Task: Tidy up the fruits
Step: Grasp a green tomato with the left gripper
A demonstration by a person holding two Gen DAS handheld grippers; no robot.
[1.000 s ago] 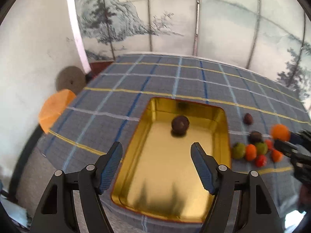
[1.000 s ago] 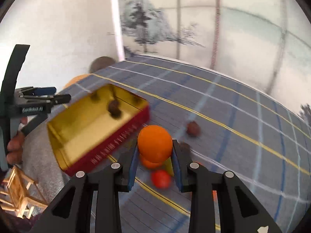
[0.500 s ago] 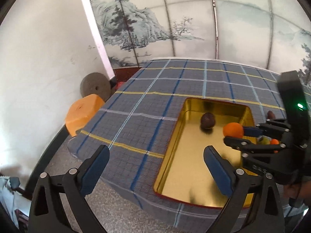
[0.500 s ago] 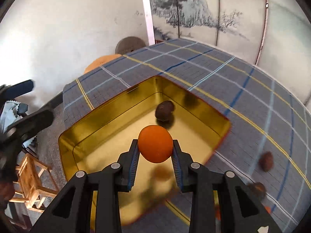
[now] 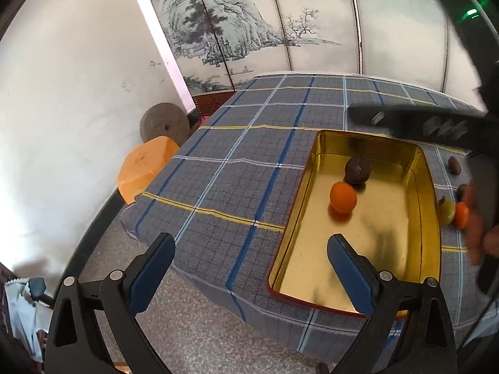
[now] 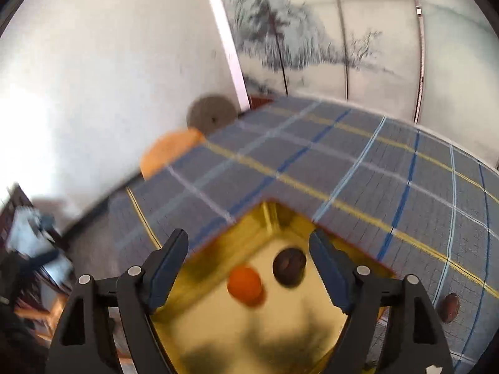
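Observation:
A gold tray [image 5: 424,184] [image 6: 265,208] lies on the checked tablecloth. An orange fruit [image 5: 343,197] [image 6: 244,283] lies inside it beside a dark brown round fruit [image 5: 357,170] [image 6: 289,265]. My right gripper [image 6: 249,258] hangs over the tray with its jaws opening and nothing gripped; the orange fruit sits below them. It also shows blurred at the right edge of the left wrist view. My left gripper [image 5: 249,265] stands wide open near the table's front edge, empty. Several small fruits wait right of the tray, among them a green one [image 5: 447,210] and an orange one [image 5: 461,215].
Dark brown fruits [image 5: 454,165] [image 6: 449,304] lie on the cloth right of the tray. An orange stool [image 5: 143,165] and a round grey stone [image 5: 164,123] stand by the white wall left of the table. A painted screen stands behind.
My right gripper carried the orange fruit from the pile over the tray and let it go; the fruit now lies in the tray. My left gripper widened and swung left.

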